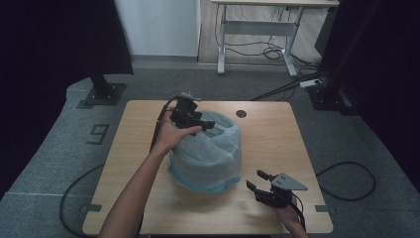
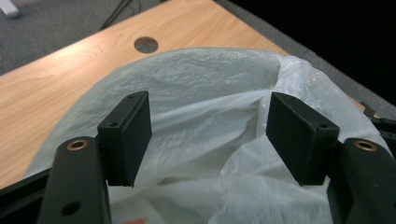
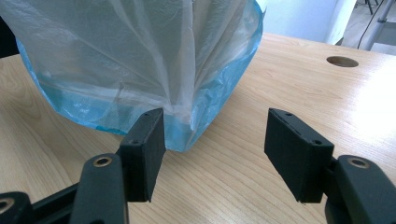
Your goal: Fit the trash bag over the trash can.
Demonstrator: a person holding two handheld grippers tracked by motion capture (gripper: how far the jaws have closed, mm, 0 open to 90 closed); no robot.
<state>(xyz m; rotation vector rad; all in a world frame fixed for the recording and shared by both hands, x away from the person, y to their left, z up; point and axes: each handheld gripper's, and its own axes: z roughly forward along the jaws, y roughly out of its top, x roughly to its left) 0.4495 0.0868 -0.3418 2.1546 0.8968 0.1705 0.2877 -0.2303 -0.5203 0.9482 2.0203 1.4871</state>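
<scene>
We see the left gripper (image 1: 210, 124) poised above the mouth of the thin, translucent white plastic bag lining a blue bin (image 1: 207, 154) — its jaws spread, with crumpled film below and between them but not pinched, as the left gripper view confirms (image 2: 208, 135). The right gripper (image 1: 258, 180) rests low near the worktop's near right corner, its jaws likewise spread and holding nothing; in the right gripper view (image 3: 212, 154) they point at the bin's blue lower edge (image 3: 210, 102), close to it but apart.

The lined bin stands near the middle of the pale wood-grain worktop (image 1: 277, 139), somewhat toward its near edge, with a round cable hole (image 1: 241, 113) by the far edge behind it.

We judge the chief risks as follows — the film is slack and slippery, so a grip taken on a loose fold may slide off or tear it; and the bin looks light, so a sideways pull at the rim by the left gripper, with the right gripper not bracing the base, could tip it or drag it across the worktop.
</scene>
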